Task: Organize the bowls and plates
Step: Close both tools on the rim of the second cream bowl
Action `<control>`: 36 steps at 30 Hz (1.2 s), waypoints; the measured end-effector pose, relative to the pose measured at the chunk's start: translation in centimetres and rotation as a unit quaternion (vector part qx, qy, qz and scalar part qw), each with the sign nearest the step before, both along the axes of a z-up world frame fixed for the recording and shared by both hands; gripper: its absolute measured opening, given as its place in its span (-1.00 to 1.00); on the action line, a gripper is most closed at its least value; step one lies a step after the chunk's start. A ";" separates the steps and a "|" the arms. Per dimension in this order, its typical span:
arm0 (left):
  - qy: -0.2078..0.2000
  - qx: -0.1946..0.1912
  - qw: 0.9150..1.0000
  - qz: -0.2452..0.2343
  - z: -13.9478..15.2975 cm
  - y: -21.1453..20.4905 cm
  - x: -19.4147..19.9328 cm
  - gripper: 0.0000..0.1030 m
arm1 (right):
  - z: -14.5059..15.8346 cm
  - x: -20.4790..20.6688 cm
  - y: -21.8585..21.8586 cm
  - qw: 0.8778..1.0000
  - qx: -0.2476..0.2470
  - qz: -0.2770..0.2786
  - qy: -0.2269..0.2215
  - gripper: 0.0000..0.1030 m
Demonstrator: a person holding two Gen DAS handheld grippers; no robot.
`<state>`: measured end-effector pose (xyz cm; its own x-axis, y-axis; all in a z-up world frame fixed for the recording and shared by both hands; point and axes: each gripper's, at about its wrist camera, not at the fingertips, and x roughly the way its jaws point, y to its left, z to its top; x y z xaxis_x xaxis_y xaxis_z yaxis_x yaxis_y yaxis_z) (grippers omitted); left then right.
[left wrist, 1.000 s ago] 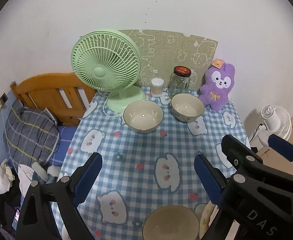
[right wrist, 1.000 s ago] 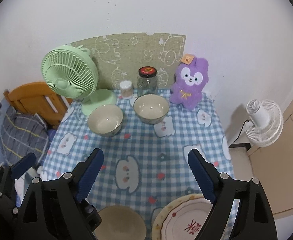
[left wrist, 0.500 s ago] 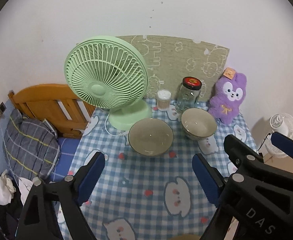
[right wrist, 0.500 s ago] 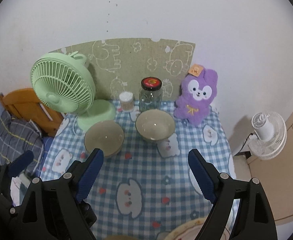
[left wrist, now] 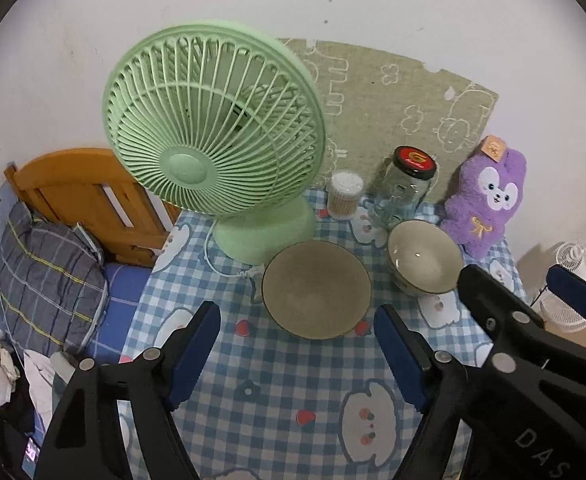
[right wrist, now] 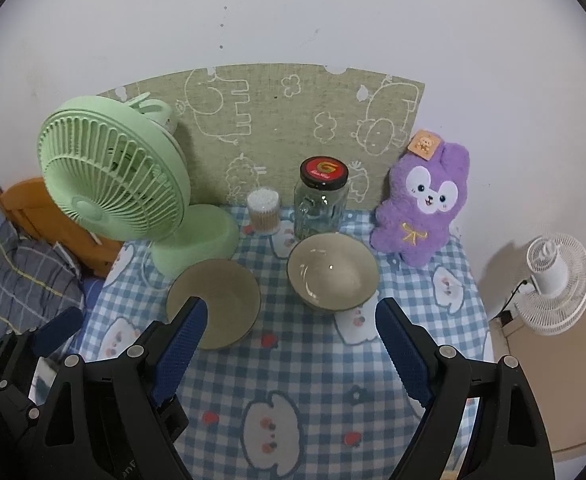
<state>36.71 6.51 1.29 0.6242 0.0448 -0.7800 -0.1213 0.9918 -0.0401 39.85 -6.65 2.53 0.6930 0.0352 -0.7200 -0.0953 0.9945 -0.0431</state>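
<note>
Table (right wrist: 433, 340) under a blue-and-white checked cloth with bear faces, set against a white wall; contents from left to right: pale green desk fan (left wrist: 213, 120), upright on its round base at the back left; left gripper (left wrist: 297, 354), blue pads, jaws closing yet wide apart, nothing between them, above the cloth just in front of the matte bowl; matte bowl (left wrist: 316, 289), beige, dark-rimmed, empty, upright just beside the fan's base; tub of cotton swabs (right wrist: 264, 210), clear, against the back panel; glass jar (right wrist: 321, 200) with red-and-black lid, just right of the tub; glossy bowl (right wrist: 333, 276), beige, empty, upright directly in front of the jar, near the matte bowl but apart from it; right gripper (right wrist: 289, 338), blue pads, jaws spread wide, holding nothing, left pad overlapping the matte bowl's rim in view, whether touching cannot be told; purple plush rabbit (right wrist: 423, 216) with orange ear tag, seated at the back right; white floor fan (right wrist: 553, 284), off the table at the far right.
</note>
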 end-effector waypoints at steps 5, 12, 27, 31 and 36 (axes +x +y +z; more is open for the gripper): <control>0.000 0.001 1.000 -0.007 -1.4 0.5 1.7 0.57 | -1.4 1.7 0.7 1.000 0.001 0.016 0.007 0.56; 0.008 0.013 1.000 -0.013 -4.0 1.0 4.3 0.57 | -4.3 4.4 1.3 1.000 0.018 0.013 0.021 0.40; 0.042 0.008 0.999 -0.010 -10.7 2.2 8.5 0.38 | -11.1 8.8 2.4 0.998 0.033 0.014 0.045 0.04; 0.054 0.008 0.998 -0.010 -12.4 2.5 9.2 0.23 | -12.6 9.8 2.7 0.998 0.026 0.019 0.054 -0.15; 0.061 0.016 0.998 -0.003 -13.8 2.7 9.8 0.04 | -14.3 10.6 3.0 0.997 0.031 0.021 0.070 -0.29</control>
